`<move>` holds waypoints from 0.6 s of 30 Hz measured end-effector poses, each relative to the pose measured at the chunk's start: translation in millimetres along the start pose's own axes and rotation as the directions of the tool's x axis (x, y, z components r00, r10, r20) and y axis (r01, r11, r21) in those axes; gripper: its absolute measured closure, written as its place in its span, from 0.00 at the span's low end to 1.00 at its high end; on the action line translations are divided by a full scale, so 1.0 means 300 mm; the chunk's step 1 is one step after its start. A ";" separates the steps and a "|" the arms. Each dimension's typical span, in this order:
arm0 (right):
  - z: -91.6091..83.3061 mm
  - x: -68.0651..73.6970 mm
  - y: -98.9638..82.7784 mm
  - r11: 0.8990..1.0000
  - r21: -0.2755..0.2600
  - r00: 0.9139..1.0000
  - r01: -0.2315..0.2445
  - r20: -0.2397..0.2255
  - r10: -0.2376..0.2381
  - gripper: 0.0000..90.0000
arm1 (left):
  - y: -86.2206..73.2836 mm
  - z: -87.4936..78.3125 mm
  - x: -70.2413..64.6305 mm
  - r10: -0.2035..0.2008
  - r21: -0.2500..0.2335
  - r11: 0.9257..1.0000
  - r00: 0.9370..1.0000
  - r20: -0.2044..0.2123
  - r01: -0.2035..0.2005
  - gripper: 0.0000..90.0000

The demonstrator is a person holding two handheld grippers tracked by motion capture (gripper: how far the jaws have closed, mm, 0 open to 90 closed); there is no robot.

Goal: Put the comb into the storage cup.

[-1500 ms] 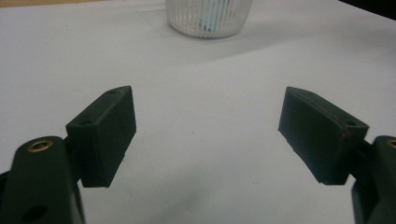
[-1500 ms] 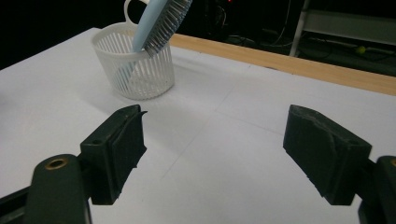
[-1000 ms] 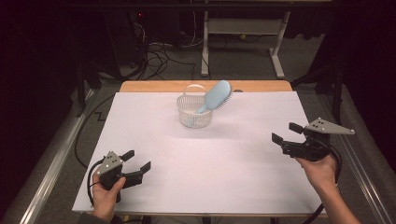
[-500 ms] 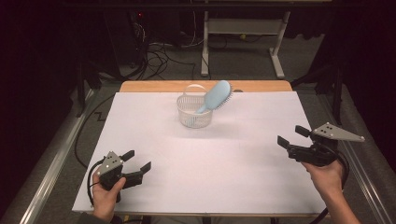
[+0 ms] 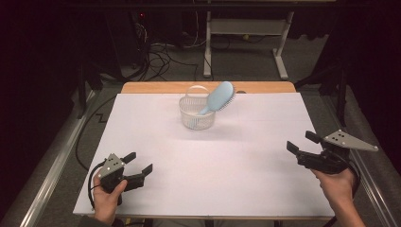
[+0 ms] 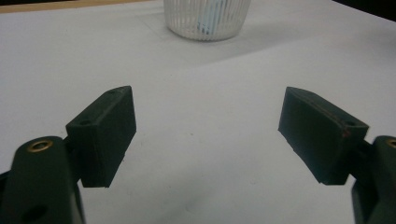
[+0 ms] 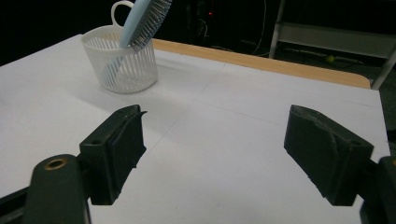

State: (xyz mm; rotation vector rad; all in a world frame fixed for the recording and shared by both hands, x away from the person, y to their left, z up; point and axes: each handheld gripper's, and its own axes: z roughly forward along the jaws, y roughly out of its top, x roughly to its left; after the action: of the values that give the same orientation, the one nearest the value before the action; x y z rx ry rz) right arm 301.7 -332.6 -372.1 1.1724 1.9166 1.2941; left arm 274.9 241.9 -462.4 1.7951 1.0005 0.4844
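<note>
Hairbrush (image 5: 218,97): stowed handle-down in white basket (image 5: 196,113), far tabletop (image 5: 213,161). Left gripper (image 5: 137,166), right gripper (image 5: 299,143): jaws spread, empty, parked apart at near corners.

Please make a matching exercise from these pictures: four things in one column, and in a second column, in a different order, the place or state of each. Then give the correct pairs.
Things:
1. hairbrush
2. basket
3. left gripper
4. right gripper

Places or states:
A. open, at the near left corner of the white sheet
B. white, at the far middle of the white sheet
C. open, at the right edge of the white sheet
D. light blue, leaning in the basket

Pairs: 1-D, 2-B, 3-A, 4-C
</note>
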 end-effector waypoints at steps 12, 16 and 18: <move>-0.039 -0.003 -0.051 1.000 -0.017 1.000 -0.026 0.004 0.026 0.23 | -0.001 -0.005 0.001 -0.004 -0.006 1.000 1.000 -0.006 0.004 0.22; -0.054 -0.001 -0.073 0.999 -0.020 0.999 -0.039 0.004 0.039 0.23 | -0.001 -0.005 0.001 -0.001 -0.003 1.000 1.000 -0.005 0.001 0.22; -0.061 -0.001 -0.083 0.999 -0.024 0.999 -0.041 0.008 0.041 0.23 | -0.001 -0.004 0.002 -0.004 -0.003 1.000 1.000 -0.005 0.004 0.22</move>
State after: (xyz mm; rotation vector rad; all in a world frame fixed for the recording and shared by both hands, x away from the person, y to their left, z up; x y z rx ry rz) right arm 278.3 -344.9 -387.8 1.2090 1.8748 1.3282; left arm 274.3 242.9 -462.2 1.7895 1.0061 0.4885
